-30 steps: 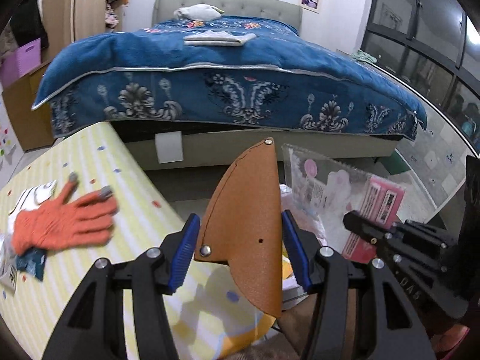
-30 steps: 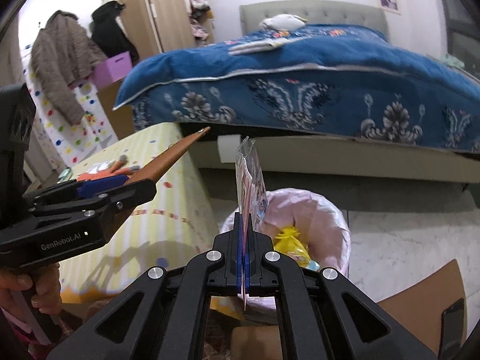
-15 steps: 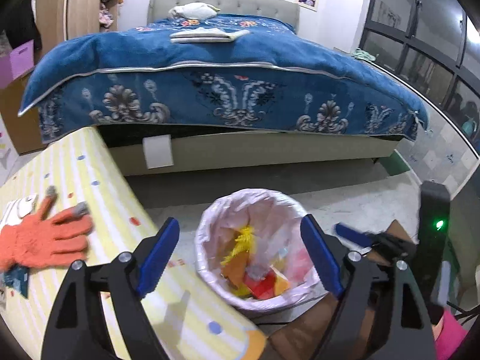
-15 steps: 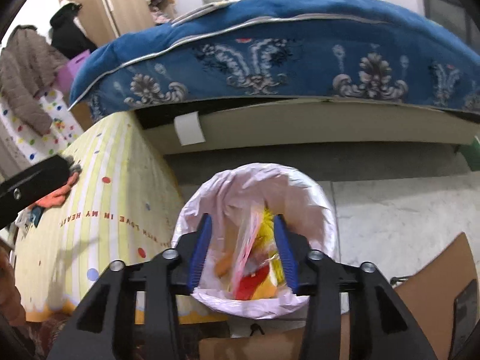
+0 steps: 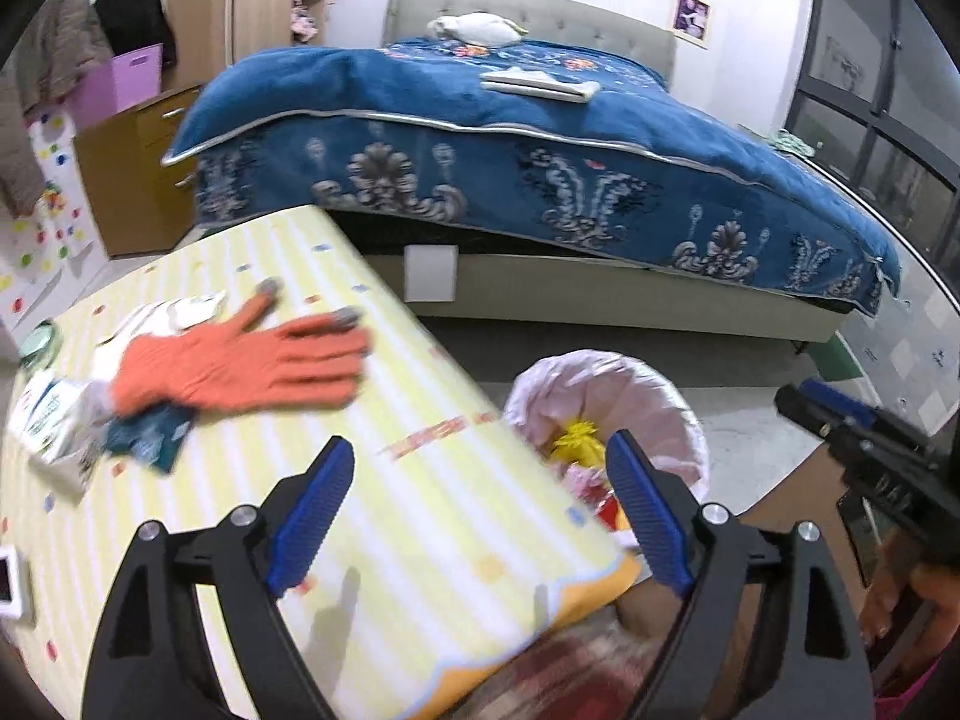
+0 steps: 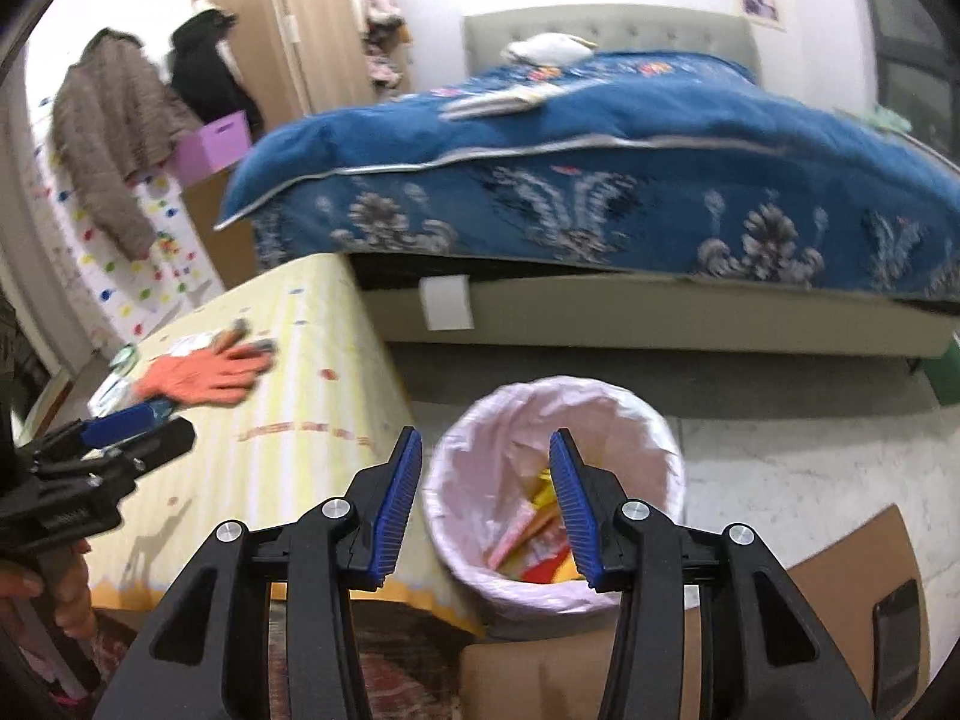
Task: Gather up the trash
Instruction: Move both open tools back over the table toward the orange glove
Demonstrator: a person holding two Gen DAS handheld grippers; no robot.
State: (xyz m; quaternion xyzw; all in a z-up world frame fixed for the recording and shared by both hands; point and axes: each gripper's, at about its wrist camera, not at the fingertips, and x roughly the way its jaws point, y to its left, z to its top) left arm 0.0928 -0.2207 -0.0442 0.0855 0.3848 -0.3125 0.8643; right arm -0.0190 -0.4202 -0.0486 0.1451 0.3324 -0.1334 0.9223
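A bin with a pink liner (image 5: 600, 360) stands on the floor beside a low table with a yellow striped cloth (image 5: 420, 510). Wrappers and packets (image 6: 534, 534) lie inside the bin (image 6: 558, 387). My left gripper (image 5: 480, 441) hangs over the table's near corner, its jaws opening with nothing between them. My right gripper (image 6: 486, 433) hovers open above the bin's left rim, also empty. On the table lie an orange glove (image 5: 240, 366), a teal packet (image 5: 150, 435) under it and a white packet (image 5: 48, 420).
A bed with a blue blanket (image 5: 540, 138) fills the far side. A brown cardboard box (image 6: 840, 570) with a dark phone (image 6: 894, 618) sits right of the bin. A small white device (image 5: 9, 582) lies at the table's left edge. Hands hold both grippers.
The brown leather piece left my left gripper and the clear pink packet left my right; both jaws opened. The left view swung left over the table, and the right gripper drew back from the bin.
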